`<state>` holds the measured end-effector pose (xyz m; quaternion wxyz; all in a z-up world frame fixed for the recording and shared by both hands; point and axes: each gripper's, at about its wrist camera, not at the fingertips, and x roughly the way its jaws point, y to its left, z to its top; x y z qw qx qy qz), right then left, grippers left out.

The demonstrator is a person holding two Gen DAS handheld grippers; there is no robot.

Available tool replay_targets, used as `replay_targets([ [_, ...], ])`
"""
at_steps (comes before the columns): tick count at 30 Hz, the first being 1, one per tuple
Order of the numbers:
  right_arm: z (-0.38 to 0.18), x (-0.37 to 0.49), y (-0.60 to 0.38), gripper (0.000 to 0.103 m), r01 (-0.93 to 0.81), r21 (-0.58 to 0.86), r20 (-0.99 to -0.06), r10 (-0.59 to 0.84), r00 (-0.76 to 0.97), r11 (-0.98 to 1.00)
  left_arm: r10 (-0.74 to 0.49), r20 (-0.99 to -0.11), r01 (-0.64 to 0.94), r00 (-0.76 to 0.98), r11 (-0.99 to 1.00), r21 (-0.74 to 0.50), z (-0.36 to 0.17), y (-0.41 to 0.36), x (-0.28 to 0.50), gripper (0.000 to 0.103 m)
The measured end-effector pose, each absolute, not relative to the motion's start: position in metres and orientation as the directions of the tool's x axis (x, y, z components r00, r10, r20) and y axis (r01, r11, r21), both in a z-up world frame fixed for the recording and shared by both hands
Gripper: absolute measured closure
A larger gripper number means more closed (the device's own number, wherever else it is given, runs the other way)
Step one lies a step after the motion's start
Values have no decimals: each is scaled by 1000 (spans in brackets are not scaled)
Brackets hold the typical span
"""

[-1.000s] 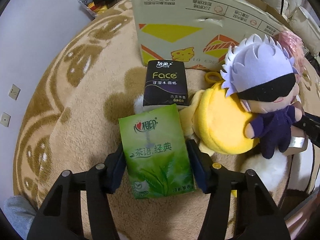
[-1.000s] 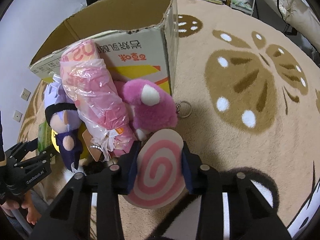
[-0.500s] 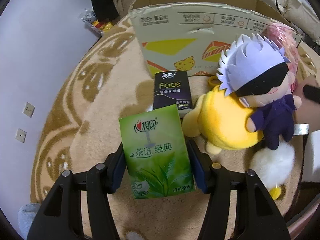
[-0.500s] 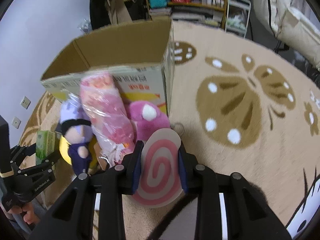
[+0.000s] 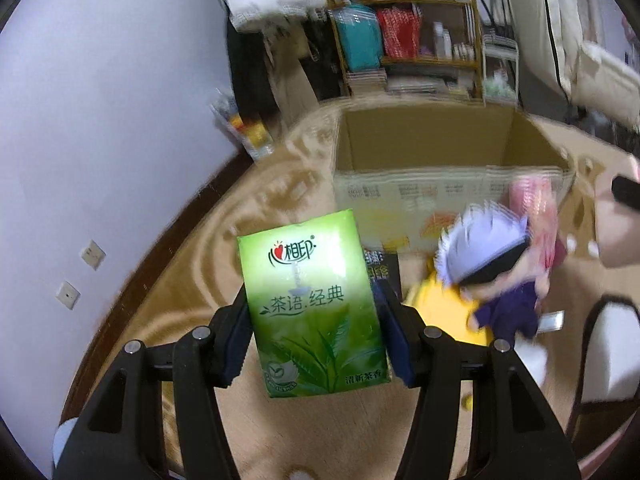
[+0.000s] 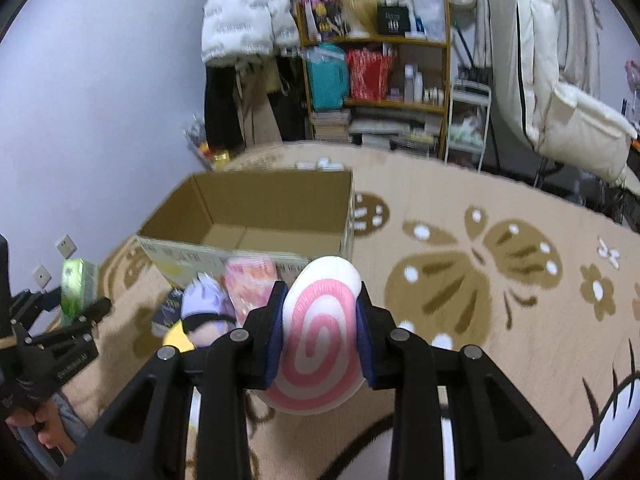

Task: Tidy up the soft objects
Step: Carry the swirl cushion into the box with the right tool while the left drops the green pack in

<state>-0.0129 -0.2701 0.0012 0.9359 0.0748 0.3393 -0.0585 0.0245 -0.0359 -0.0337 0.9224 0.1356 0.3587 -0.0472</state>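
Two handheld grippers worked above a beige rug (image 6: 500,208) w/ brown butterfly and flower patterns. The left gripper (image 5: 314,330) had its jaws pinching a green tissue pack (image 5: 312,308) by both long sides; the pack stood upright, raised clear of the rug, w/ a leaf design and Chinese print on its face. The right gripper (image 6: 320,334) had its jaws clamped on a pink-and-white swirl plush (image 6: 320,336), a rounded cushion held off the floor.

Ahead of both sat an open cardboard box (image 6: 256,216), flaps up, interior showing bare cardboard. Against its near wall lay a pile: a plush doll (image 5: 492,272) w/ pale lilac hair, black blindfold and dark purple outfit, resting on a yellow plush (image 5: 444,312); a pink plastic-wrapped bundle (image 6: 250,280) leaning on the box beside the doll; a black tissue pack (image 5: 380,272) on the rug, partly hidden behind the green pack.

Bkgd: lavender wall w/ two outlets, wooden shelf (image 6: 376,76) crowded w/ bags and bottles, white puffer jacket (image 6: 244,20) hanging at left. Left-wrist view was motion-blurred.
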Motion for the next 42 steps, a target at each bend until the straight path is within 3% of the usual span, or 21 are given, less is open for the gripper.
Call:
replay_targets([
  [4, 19, -14, -267, 70, 139, 82, -581, -66, 811, 987, 17, -576, 140, 817, 964, 226, -6, -35, 19, 46],
  [13, 40, 9, -265, 70, 115, 85, -516, -55, 855, 990, 7, -502, 129, 865, 963, 237, 18, -42, 31, 46],
  [37, 15, 105, -268, 70, 72, 69, -506, -27, 862, 995, -33, -449, 152, 893, 960, 233, 25, -77, 112, 46],
  [42, 6, 112, -268, 70, 50, 77, -518, -3, 855, 996, -74, -482, 193, 873, 960, 204, 15, -83, 123, 46],
])
